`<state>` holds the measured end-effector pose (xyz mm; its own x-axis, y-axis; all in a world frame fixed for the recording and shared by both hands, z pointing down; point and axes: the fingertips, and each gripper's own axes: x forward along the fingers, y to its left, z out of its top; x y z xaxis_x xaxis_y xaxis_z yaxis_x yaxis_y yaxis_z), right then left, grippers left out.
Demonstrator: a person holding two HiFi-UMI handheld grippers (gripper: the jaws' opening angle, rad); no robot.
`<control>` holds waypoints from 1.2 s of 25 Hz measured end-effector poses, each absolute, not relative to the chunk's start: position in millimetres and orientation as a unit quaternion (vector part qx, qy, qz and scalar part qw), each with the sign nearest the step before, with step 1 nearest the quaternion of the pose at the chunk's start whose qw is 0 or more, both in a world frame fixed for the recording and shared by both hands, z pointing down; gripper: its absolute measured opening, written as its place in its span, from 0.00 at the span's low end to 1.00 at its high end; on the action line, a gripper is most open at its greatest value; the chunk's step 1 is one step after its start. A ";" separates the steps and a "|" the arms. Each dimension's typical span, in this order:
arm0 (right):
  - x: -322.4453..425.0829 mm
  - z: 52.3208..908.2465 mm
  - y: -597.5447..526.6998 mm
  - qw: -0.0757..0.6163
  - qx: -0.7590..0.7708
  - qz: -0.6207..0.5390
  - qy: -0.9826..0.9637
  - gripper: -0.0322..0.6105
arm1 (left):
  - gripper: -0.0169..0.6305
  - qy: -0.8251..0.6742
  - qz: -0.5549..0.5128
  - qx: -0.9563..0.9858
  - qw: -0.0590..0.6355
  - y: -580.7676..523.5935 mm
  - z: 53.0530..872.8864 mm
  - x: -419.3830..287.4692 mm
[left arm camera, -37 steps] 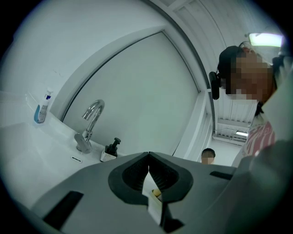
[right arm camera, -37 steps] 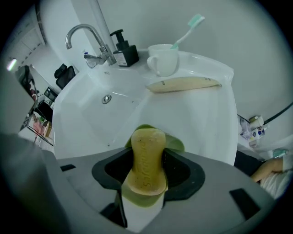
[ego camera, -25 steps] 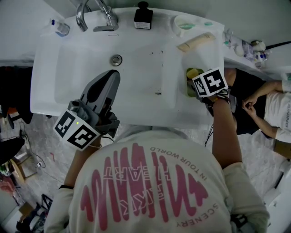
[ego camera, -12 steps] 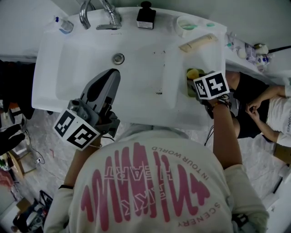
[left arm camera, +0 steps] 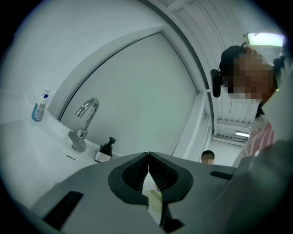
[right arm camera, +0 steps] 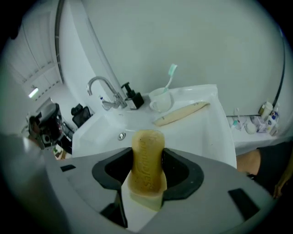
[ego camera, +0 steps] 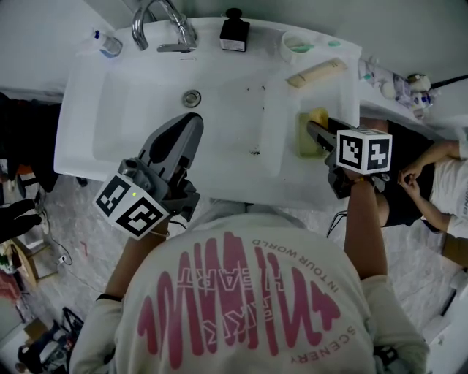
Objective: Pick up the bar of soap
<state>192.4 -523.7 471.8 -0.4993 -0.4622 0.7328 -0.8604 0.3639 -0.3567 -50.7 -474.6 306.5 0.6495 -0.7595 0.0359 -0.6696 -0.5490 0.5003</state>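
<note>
The yellow bar of soap [right arm camera: 147, 160] stands upright between the jaws of my right gripper [right arm camera: 147, 172], which is shut on it. In the head view the soap [ego camera: 319, 115] shows at the tip of the right gripper [ego camera: 320, 130], just over a green soap dish [ego camera: 306, 142] on the right ledge of the white sink [ego camera: 88, 124]. My left gripper [ego camera: 191, 123] hangs over the basin near its front edge. Its jaws are shut with nothing in them, as the left gripper view [left arm camera: 148, 159] shows.
At the back of the sink stand a chrome faucet [ego camera: 157, 22], a black soap dispenser [ego camera: 234, 33], a cup with a toothbrush [ego camera: 298, 44] and a long tan object [ego camera: 316, 73]. The drain [ego camera: 191, 97] lies mid-basin. A seated person [ego camera: 439, 175] is to the right.
My right gripper has drawn back to the right from the soap dish with the soap in its jaws. The left gripper has shifted slightly forward and right.
</note>
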 end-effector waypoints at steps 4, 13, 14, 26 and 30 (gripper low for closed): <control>196.7 435.2 -521.3 0.127 0.421 0.397 -0.805 0.37 | 0.04 -0.397 -0.091 0.881 0.241 -470.7 304.2 -35.4; 193.5 328.4 -486.7 -0.117 0.347 0.306 -0.879 0.37 | 0.04 -0.373 -0.092 0.895 0.226 -460.5 291.8 5.1; 190.8 321.3 -480.3 -0.131 0.336 0.304 -0.882 0.37 | 0.04 -0.368 -0.092 0.897 0.224 -459.1 290.0 9.3; 178.1 304.3 -419.9 -0.168 0.279 0.282 -0.903 0.37 | 0.04 -0.347 -0.082 0.906 0.227 -430.8 294.0 40.7; 181.3 304.9 -412.3 -0.168 0.276 0.281 -0.904 0.37 | 0.04 -0.350 -0.075 0.904 0.233 -424.3 301.8 43.3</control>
